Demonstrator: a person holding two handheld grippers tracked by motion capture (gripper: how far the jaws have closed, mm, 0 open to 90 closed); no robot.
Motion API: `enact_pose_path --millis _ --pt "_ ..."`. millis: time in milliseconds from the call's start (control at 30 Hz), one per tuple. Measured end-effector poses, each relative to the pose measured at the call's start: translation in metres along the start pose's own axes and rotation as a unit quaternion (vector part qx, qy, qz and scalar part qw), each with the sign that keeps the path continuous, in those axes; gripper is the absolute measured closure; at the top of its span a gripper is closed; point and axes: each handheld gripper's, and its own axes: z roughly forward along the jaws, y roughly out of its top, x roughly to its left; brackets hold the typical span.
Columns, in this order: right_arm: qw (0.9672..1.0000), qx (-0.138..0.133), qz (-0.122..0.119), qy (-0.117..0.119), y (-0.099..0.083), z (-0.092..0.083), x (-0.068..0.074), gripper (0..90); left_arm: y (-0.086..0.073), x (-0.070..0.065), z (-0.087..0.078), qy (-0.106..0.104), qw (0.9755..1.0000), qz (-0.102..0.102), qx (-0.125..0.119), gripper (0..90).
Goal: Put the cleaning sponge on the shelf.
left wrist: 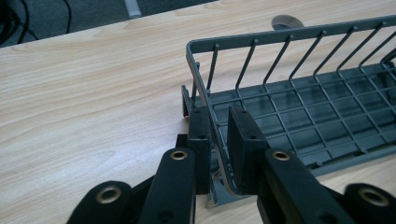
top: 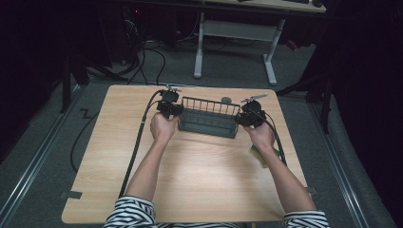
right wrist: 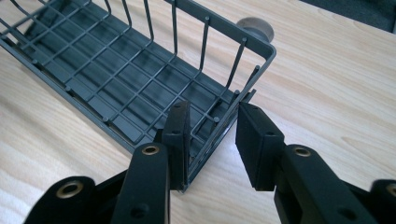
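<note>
- Two hand-held grippers flank a grey wire basket [top: 209, 122] sitting toward the far-middle of the worktop [top: 199, 185].
- Left hand-held gripper [left wrist: 218, 140]: jaws narrow, straddling the basket's left end wall, rim wire between them, seemingly pinched.
- Right hand-held gripper [right wrist: 212, 135]: jaws part-open around the right end wall, inner jaw against the wire, outer jaw apart.
- Small round grey knob [top: 226, 100] just behind the basket.
- Green item [top: 258, 154] under the right forearm.
- Near half of worktop bare.
</note>
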Motion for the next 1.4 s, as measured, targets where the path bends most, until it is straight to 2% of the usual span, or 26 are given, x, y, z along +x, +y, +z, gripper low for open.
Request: enact_pose_path --millis 133,267,333,433,467,633,767,900,933,1067,1200,1267,1400 --pt "0.9998 -0.004 0.010 0.015 -0.008 -0.006 -0.001 65.9 -0.004 -0.003 -0.007 -0.009 0.9999 0.005 0.001 79.9" --pt "0.9999 0.008 -0.004 0.011 -0.011 -0.013 0.004 65.6 -0.007 -0.005 -0.014 -0.017 0.9998 0.009 0.007 79.8" --pt "0.9999 0.004 -0.014 0.006 -0.014 -0.015 0.008 65.5 -0.008 -0.005 -0.017 -0.019 0.9997 0.007 0.012 79.7" --pt "0.9997 0.000 -0.009 0.021 -0.018 -0.018 0.008 64.8 -0.011 -0.004 -0.021 -0.021 0.9997 0.002 0.014 80.0" --pt "0.9997 0.002 -0.009 0.023 -0.019 -0.019 0.009 64.8 -0.014 -0.003 -0.023 -0.027 0.9995 0.005 0.015 84.2" --pt "0.9993 0.005 -0.026 0.026 -0.029 -0.030 0.015 64.5 -0.024 -0.011 -0.035 -0.028 0.9991 0.031 0.011 85.4" --pt "0.9992 0.002 -0.023 0.034 -0.038 -0.037 0.018 64.3 -0.030 -0.012 -0.042 -0.039 0.9988 0.030 0.005 87.5" --pt "0.9990 0.012 -0.032 0.029 -0.041 -0.043 0.023 64.1 -0.034 -0.017 -0.047 -0.034 0.9982 0.049 0.003 87.4" --pt "0.9989 0.013 -0.034 0.030 -0.043 -0.044 0.024 63.9 -0.036 -0.017 -0.048 -0.038 0.9984 0.042 0.004 87.4" --pt "0.9988 0.009 -0.022 0.043 -0.051 -0.050 0.026 63.6 -0.042 -0.017 -0.053 -0.050 0.9981 0.035 0.001 87.4" --pt "0.9986 0.010 -0.025 0.045 -0.057 -0.057 0.030 63.5 -0.047 -0.022 -0.058 -0.044 0.9979 0.047 0.005 87.3" --pt "0.9985 0.006 -0.020 0.051 -0.061 -0.059 0.030 63.2 -0.050 -0.023 -0.061 -0.049 0.9976 0.049 0.004 87.3" --pt "0.9979 0.004 -0.021 0.061 -0.068 -0.067 0.034 62.7 -0.054 -0.026 -0.066 -0.046 0.9974 0.056 0.002 87.3"
